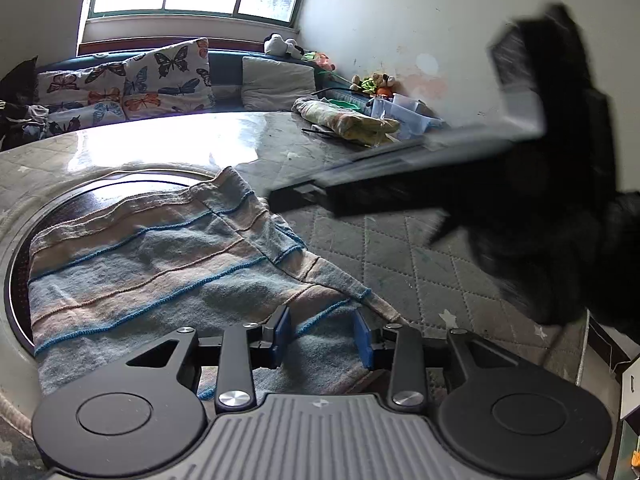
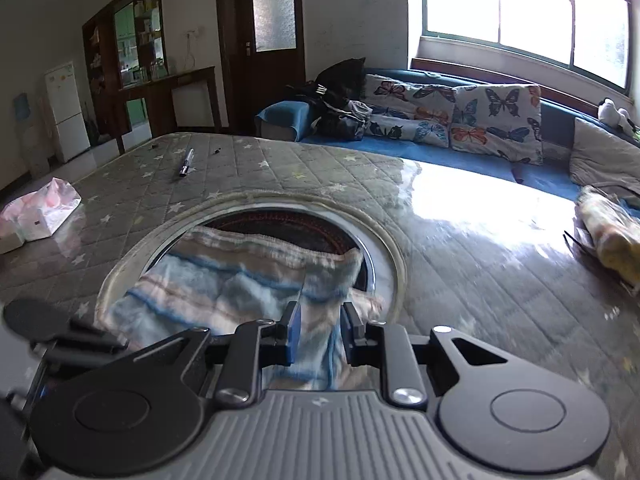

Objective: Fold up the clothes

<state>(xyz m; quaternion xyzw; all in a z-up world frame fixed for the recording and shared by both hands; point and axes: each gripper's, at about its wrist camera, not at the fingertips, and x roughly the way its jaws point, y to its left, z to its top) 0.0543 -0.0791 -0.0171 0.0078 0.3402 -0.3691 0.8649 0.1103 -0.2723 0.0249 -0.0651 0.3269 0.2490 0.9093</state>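
A knitted garment with blue, beige and grey stripes lies partly folded over a round dark inset in the quilted table cover. My left gripper hovers at the garment's near edge. Its blue pads stand apart, and the cloth lies flat beneath and between them. My right gripper is shut on a bunched fold of the garment, which fills the gap between its pads. In the left wrist view the right gripper comes in blurred from the right, with its tip at the folded flap.
A rolled yellowish cloth bundle and a clear plastic box sit at the table's far right. A pen and a tissue pack lie at the far left. A sofa with butterfly cushions runs behind the table.
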